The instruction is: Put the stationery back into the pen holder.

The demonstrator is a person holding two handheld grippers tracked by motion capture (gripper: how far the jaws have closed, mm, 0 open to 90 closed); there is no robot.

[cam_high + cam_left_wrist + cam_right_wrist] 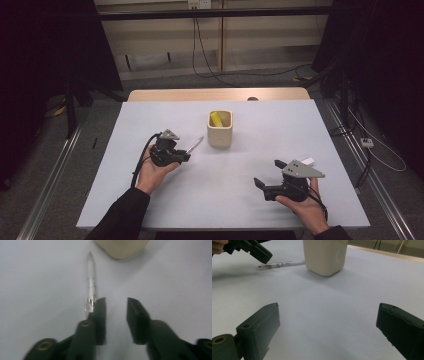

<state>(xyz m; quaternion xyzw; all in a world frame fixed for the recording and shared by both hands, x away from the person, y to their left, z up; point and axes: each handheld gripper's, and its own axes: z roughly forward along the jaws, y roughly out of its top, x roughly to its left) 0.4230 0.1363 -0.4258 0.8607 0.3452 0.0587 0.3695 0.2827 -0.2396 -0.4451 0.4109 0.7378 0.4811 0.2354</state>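
A clear pen [195,145] with a silver band lies on the white table [280,130], left of a cream cup [220,131] that holds a yellow item [216,119]. My left gripper [185,156] hovers at the pen's near end. In the left gripper view its jaws stand apart with nothing between them [116,302], and the pen [91,282] lies just outside the left jaw, pointing toward the cup [122,248]. My right gripper [267,172] rests at the front right, jaws wide open and empty [328,307]. From there I see the cup [324,255], the pen [282,264] and the left gripper [249,248].
A small white object [307,161] lies just beyond the right gripper. A wooden strip [215,94] runs along the table's far edge. Cables trail over the floor behind and to the right. Bare tabletop stretches between the two grippers and in front of the cup.
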